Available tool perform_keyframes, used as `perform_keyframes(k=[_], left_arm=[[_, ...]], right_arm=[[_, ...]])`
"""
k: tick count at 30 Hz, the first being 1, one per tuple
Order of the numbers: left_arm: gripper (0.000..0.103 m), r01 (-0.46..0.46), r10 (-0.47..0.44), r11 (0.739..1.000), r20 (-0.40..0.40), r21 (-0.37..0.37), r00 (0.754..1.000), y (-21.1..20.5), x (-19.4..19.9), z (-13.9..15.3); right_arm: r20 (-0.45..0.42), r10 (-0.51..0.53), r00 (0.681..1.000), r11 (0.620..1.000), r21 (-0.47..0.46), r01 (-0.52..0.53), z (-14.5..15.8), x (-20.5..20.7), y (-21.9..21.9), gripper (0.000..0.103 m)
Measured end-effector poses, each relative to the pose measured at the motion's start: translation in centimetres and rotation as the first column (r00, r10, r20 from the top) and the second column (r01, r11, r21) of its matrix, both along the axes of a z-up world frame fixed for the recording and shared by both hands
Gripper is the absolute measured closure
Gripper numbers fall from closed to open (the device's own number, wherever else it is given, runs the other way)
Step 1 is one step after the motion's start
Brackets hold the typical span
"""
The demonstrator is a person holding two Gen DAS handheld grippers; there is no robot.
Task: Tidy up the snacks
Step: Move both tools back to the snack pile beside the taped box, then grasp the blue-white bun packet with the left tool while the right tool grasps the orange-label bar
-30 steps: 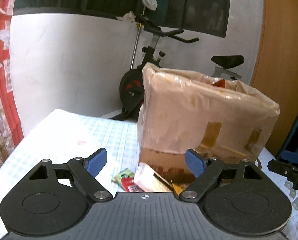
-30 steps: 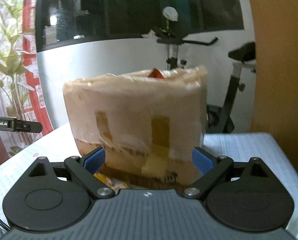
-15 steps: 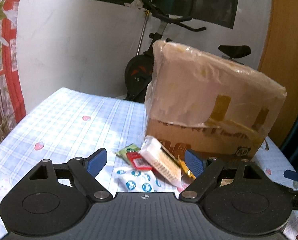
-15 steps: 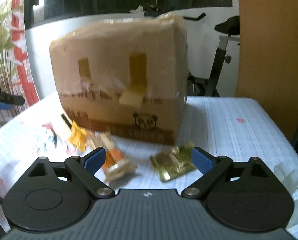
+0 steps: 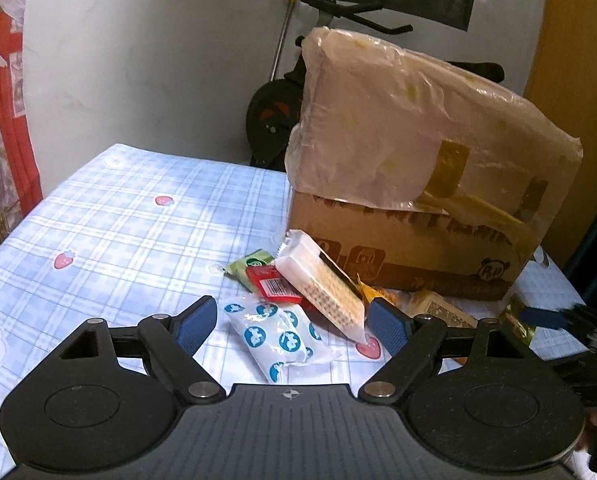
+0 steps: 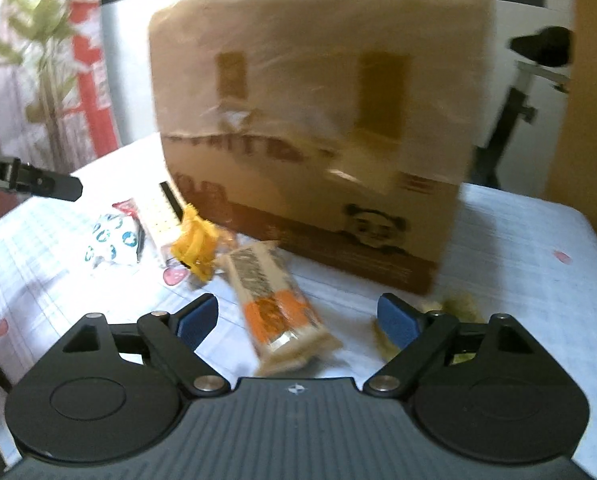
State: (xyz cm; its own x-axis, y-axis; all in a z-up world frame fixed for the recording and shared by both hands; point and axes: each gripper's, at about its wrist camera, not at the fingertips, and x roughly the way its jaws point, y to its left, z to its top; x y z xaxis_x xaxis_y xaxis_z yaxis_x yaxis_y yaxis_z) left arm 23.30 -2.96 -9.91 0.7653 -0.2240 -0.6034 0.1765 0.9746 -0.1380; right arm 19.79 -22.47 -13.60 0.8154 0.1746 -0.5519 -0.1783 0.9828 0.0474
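Your left gripper (image 5: 292, 326) and right gripper (image 6: 298, 318) both hang spread apart, empty, above snack packets (image 5: 318, 280) scattered on the checked tablecloth (image 5: 118, 220) beside the cardboard box (image 5: 418, 184).

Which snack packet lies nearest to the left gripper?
The white packet with blue circles lies nearest, between the open fingers of the left gripper. The red packet and the long white packet lie farther, toward the box.
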Motion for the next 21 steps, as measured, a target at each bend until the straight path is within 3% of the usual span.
perform_keyframes(k=[5, 7, 13, 21], left_arm=[[0.021, 0.018, -0.018, 1.000, -0.019, 0.000, 1.000, -0.5, 0.8, -0.5], [0.024, 0.025, -0.025, 1.000, -0.024, 0.002, 0.999, -0.6, 1.3, -0.8], [0.026, -0.009, 0.011, 1.000, -0.084, 0.028, 0.996, -0.6, 2.5, -2.8], [0.026, -0.086, 0.088, 0.996, -0.149, 0.022, 0.985, 0.3, 5.1, -4.9]], right_arm=[[-0.060, 0.035, 0.998, 0.999, -0.008, -0.035, -1.6, 3.1, 1.4, 0.035], [-0.071, 0.048, 0.996, 0.999, -0.017, -0.049, -2.0, 3.5, 1.8, 0.048], [-0.041, 0.024, 0.999, 1.000, 0.017, -0.024, -2.7, 2.7, 1.2, 0.053], [-0.017, 0.013, 1.000, 0.999, -0.032, -0.013, -2.9, 2.0, 1.7, 0.054]])
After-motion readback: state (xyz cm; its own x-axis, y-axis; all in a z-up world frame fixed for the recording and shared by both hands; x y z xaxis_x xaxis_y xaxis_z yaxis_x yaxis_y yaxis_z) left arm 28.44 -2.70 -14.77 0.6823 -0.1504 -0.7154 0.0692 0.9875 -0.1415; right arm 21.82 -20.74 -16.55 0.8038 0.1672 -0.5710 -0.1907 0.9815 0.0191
